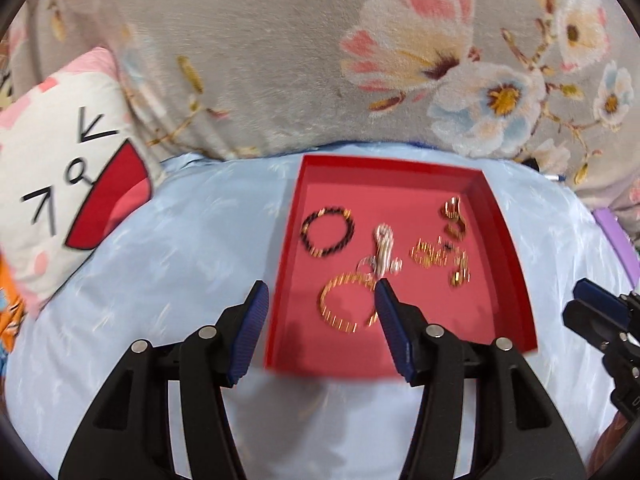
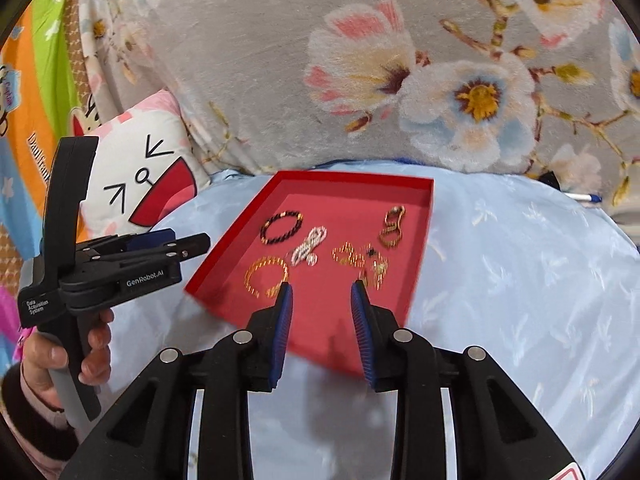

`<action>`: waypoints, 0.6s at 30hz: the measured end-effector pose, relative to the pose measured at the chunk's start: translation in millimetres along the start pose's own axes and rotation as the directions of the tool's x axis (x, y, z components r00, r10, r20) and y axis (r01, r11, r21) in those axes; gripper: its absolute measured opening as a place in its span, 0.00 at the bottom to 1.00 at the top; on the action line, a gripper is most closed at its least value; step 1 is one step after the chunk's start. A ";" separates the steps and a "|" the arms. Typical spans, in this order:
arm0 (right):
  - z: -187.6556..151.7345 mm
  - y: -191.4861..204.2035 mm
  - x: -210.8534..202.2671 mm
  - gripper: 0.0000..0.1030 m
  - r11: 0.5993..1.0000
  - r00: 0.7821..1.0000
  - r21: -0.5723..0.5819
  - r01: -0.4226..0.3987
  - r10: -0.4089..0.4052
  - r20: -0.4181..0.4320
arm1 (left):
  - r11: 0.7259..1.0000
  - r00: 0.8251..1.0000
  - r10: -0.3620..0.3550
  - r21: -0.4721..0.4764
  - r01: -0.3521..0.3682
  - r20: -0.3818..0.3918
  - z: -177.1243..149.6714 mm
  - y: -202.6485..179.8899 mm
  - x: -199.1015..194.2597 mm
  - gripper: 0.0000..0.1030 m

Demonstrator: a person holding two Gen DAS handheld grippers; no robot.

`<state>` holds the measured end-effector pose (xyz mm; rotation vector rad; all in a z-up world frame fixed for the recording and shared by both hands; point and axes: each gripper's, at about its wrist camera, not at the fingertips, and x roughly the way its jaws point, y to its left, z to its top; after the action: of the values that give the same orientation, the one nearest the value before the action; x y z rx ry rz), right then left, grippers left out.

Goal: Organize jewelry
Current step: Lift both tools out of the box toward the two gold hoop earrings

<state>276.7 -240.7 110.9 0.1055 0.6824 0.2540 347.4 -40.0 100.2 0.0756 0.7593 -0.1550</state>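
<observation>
Pale blue bedding (image 1: 160,264) carries a red tray (image 1: 516,280). Left view: left tongs (image 1: 320,296) gape, empty, over the tray's near-left rim, a gold bangle (image 1: 344,304) just beyond. Right view: right tongs (image 2: 321,290) also spread and empty, at six o'clock of the jewelry. I count one dark bracelet (image 2: 281,227), one pearl strand (image 2: 310,246), and several gold pieces. Best approach: descend slowly, pinching one piece only.

Left tongs (image 1: 320,294) and right tongs (image 2: 321,290) both agape, empty.

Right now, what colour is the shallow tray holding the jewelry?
Red shallow cardboard tray, clearest in the left wrist view.
</observation>
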 end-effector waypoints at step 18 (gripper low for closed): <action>-140.9 3.7 -41.3 0.35 0.999 0.992 0.033 0.033 -0.029 -0.123 | 0.994 0.988 -0.092 0.046 0.098 -0.125 -162.4 -23.1 -49.9 0.63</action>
<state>155.6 -246.3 28.0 0.1128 0.8105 0.2200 197.5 -37.0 16.9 0.0988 0.8820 -0.2629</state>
